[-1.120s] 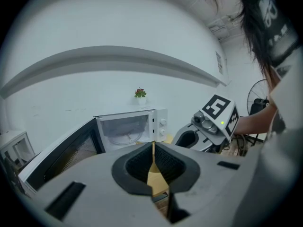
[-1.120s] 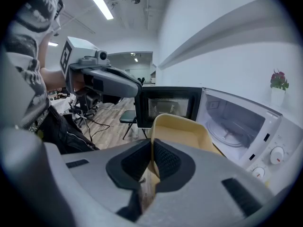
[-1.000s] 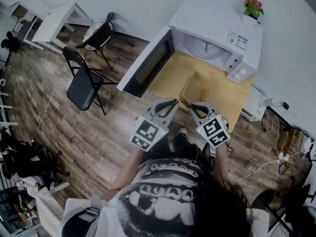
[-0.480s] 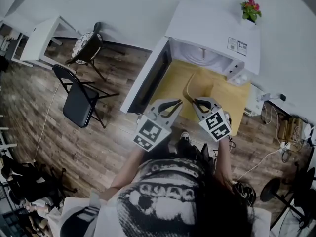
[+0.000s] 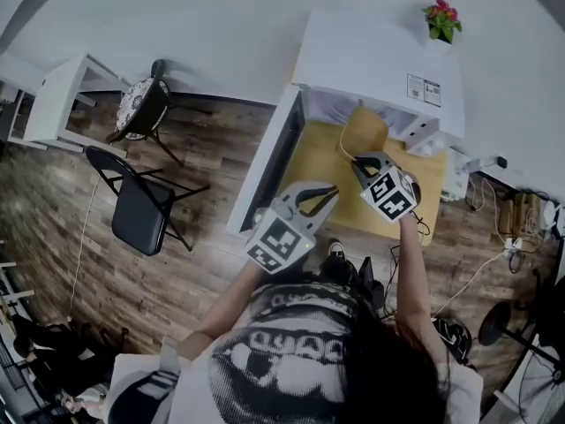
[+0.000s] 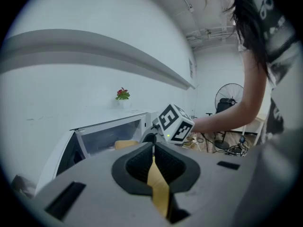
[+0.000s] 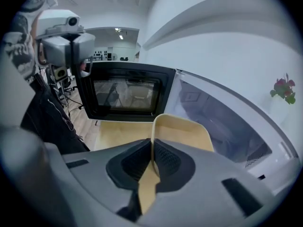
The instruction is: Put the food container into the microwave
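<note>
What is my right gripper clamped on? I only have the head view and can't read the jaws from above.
Observer: In the right gripper view, the right gripper is shut on the thin near wall of the tan food container, gripping it at the rim.
Operator: And the left one?
Observer: The left gripper view shows the left gripper with its jaws together. They are apart from the container, which sits ahead of them by the other gripper.
Operator: Anything inside the container?
Observer: From the right gripper view, the part of its inside that shows is plain tan, with nothing in it that I can see.
</note>
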